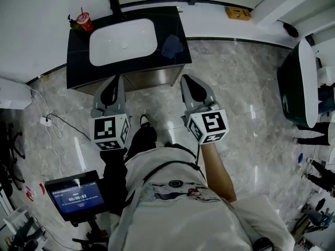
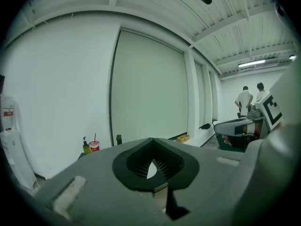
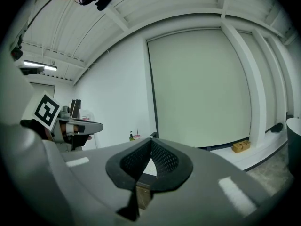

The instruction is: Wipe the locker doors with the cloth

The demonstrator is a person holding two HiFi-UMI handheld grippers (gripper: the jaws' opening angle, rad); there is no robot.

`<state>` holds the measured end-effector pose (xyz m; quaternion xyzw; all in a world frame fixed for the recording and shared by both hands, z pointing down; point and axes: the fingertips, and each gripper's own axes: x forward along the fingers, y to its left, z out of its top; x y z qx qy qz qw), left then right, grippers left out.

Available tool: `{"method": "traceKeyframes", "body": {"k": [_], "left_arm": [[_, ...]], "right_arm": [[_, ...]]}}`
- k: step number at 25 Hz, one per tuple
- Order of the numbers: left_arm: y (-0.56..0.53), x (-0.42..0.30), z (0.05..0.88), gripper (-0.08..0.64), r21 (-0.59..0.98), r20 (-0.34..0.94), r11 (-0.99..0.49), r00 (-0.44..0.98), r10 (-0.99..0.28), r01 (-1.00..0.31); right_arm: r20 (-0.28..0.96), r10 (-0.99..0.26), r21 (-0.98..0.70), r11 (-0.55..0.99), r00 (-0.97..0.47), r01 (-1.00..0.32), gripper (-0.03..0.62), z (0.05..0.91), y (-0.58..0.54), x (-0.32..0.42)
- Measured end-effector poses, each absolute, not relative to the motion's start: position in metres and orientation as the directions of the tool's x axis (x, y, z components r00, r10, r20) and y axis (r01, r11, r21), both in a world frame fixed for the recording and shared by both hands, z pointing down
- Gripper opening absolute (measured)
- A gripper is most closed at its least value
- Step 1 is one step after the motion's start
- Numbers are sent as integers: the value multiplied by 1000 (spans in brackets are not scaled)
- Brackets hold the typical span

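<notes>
Down at the left of the floor a plug block [image 1: 45, 122] lies close to where the person stands, and a sideways step while wiping could catch it. Further back, a red cup [image 1: 84, 21] with a straw stands on the far left corner of the dark counter [image 1: 78, 64], so a wide sweep of an arm could tip it toward the sink [image 1: 123, 42]. The left tongs [image 1: 115, 80] hang just short of the counter's front edge, closed and empty. The cloth [image 1: 171, 46] lies flat on the counter to the right of the sink, near the right edge and well apart from either tool. It has not been picked up. The right tongs [image 1: 188, 80] are the nearer pair and are also closed on nothing, so they must open before they reach it. Pushed in shut, they would likely shove the cloth along the glossy top and off the side. A pinch on one thin corner could let it slip out once it is pressed to a door. The cabinet front [image 1: 141, 79] below the counter shows only as a narrow strip from above, so part of its doors could easily be missed.
</notes>
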<state>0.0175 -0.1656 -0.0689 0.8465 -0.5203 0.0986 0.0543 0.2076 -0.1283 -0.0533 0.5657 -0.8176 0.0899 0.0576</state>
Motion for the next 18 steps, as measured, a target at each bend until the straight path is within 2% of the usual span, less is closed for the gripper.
{"method": "traceKeyframes", "body": {"k": [7,18], "left_arm": [[-248,-17,-42,3,15,286,-507,489,-824,-862],[-290,3,15,2,77,378,-499,488,-787,-863]], "right_arm": [[298,-891,-97,330,-344,-939,34,-16,-207,164],[445,-806,-127,374,-390,-919,49,55,-254,163]]}}
